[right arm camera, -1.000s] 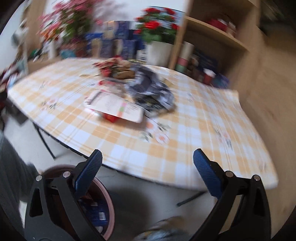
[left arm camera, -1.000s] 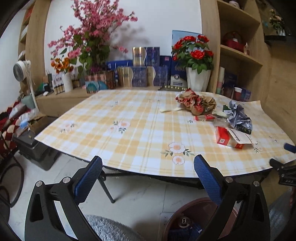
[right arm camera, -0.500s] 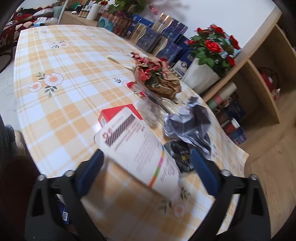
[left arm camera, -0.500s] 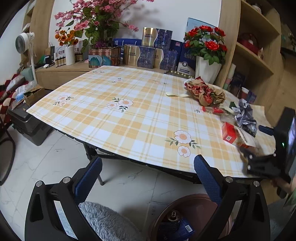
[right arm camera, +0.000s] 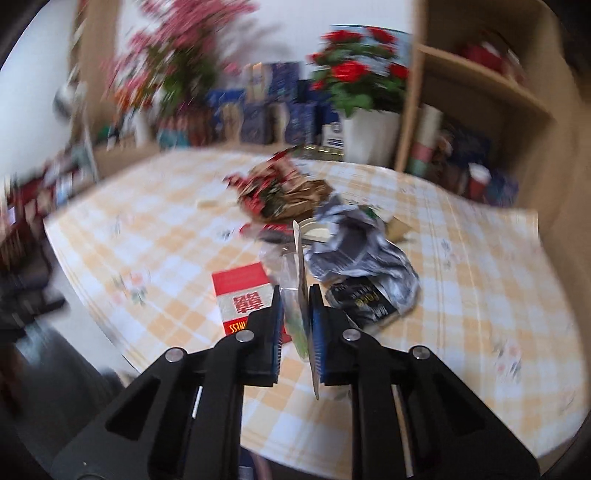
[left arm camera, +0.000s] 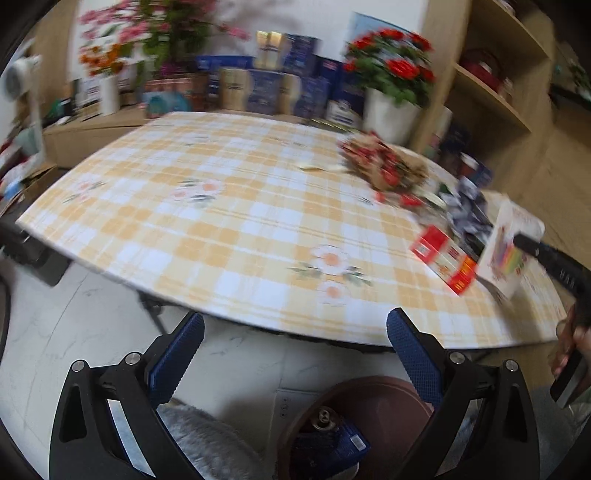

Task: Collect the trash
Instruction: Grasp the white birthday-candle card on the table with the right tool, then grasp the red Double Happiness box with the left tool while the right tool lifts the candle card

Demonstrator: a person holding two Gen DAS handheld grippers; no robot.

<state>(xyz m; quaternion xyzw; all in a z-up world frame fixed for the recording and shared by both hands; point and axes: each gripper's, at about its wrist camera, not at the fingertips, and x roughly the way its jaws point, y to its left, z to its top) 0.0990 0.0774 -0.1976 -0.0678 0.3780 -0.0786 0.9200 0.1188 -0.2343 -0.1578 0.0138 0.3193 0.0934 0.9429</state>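
Home living room, checked tablecloth (left arm camera: 229, 221), potted roses (left arm camera: 391, 92), wooden shelves (left arm camera: 491, 92)

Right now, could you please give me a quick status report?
Right gripper closing on white wrapper, lifted edge-on. Left gripper open, empty, above brown bin. Nothing blocking.

A white wall (left arm camera: 236, 14) backs a low wooden sideboard (left arm camera: 92, 129) crowded with flower arrangements (left arm camera: 162, 33) and blue boxes (left arm camera: 295, 85). Wooden shelving (left arm camera: 491, 77) stands to the right. The surface (left arm camera: 240, 221) wears a yellow checked cloth above what looks, through blur, like pale marble floor (left arm camera: 55, 325).
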